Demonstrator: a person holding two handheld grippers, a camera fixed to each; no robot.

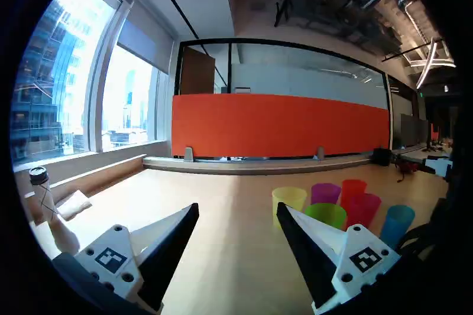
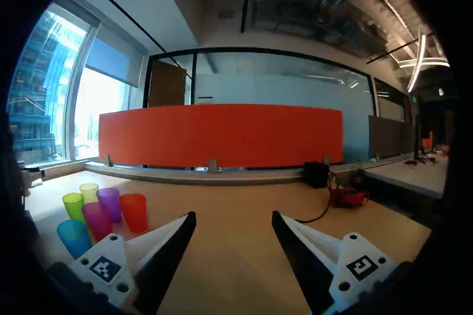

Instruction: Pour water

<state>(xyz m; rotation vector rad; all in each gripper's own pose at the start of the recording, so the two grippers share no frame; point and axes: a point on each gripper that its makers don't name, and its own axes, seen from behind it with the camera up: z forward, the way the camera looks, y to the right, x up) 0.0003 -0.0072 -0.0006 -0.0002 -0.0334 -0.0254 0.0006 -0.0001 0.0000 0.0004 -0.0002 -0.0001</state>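
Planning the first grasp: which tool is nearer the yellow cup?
Left. The yellow cup sits just ahead and slightly right of the left tool; from the right tool it stands far left, behind the other cups.

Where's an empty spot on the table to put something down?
The bare wood between the colored cups and the black cable is free, back to the orange divider. In the left gripper view, left of the yellow cup is bare. Crowded among the cups.

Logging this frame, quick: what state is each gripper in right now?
Left gripper: open, fingers spread, holding nothing.
Right gripper: open, fingers spread, holding nothing.
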